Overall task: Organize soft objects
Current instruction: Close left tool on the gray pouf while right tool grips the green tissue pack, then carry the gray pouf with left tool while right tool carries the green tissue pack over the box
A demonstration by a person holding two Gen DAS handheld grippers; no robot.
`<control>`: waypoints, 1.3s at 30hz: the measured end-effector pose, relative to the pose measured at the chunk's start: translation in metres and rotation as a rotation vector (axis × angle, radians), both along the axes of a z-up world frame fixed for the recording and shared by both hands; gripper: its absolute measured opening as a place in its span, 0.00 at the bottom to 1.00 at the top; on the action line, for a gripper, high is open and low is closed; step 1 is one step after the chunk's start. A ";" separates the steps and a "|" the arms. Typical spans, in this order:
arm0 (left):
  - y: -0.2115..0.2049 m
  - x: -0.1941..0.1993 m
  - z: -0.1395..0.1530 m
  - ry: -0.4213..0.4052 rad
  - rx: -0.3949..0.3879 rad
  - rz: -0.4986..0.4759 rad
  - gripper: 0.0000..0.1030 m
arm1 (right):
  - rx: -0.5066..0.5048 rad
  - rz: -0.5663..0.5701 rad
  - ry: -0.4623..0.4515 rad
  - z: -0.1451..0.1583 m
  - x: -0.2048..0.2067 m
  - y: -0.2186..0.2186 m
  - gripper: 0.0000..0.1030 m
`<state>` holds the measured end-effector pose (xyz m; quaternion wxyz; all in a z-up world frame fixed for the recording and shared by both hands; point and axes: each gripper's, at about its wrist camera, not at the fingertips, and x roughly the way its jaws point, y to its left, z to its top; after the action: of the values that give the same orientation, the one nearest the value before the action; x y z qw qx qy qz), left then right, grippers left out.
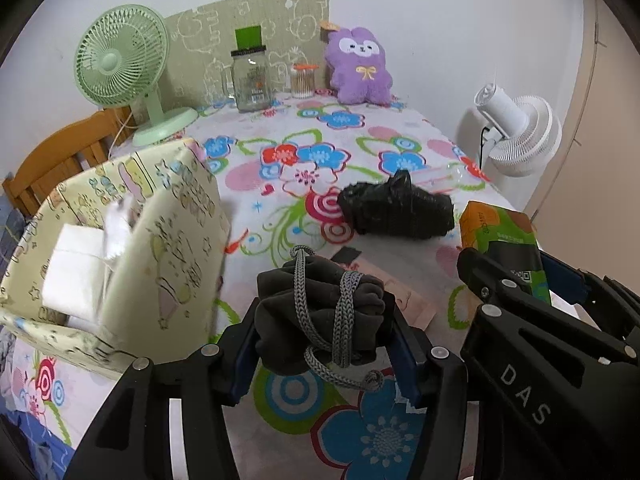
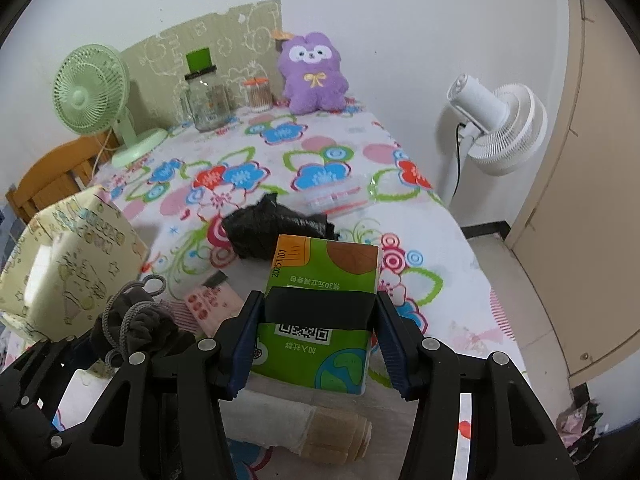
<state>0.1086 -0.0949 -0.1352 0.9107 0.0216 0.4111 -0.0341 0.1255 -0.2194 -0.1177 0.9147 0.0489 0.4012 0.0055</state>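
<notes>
My left gripper (image 1: 324, 320) is shut on a dark grey cloth bundle (image 1: 320, 312) tied with a grey cord, held just above the flowered tablecloth (image 1: 304, 144). My right gripper (image 2: 318, 322) is shut on a green tissue pack (image 2: 320, 312) with a black band and a QR code, lifted off the cloth. In the right wrist view the left gripper and the cloth bundle (image 2: 136, 320) sit at lower left. The tissue pack (image 1: 504, 248) shows at the right of the left wrist view. A yellow patterned fabric box (image 1: 120, 252) stands to the left, with white items inside.
A crumpled black plastic bag (image 1: 396, 210) lies mid-table. A purple plush (image 1: 358, 66), a glass jar (image 1: 250, 78), a cotton-swab tub (image 1: 303, 80) and a green fan (image 1: 120, 68) stand at the far edge. A white fan (image 2: 492, 124) is off the table's right. A rolled cloth (image 2: 304, 428) lies near.
</notes>
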 end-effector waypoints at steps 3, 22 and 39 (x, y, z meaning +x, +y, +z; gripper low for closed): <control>0.001 -0.002 0.007 -0.004 -0.012 -0.005 0.57 | 0.001 0.003 -0.012 0.009 -0.004 0.002 0.56; 0.009 -0.020 0.066 -0.081 -0.029 -0.046 0.56 | 0.005 -0.009 -0.101 0.072 -0.027 0.009 0.56; 0.043 -0.031 0.103 -0.145 -0.012 -0.019 0.57 | -0.010 0.028 -0.139 0.108 -0.036 0.043 0.56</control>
<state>0.0777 -0.0521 -0.0325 0.9378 0.0224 0.3436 -0.0434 0.0894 -0.1762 -0.0095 0.9404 0.0383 0.3372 0.0197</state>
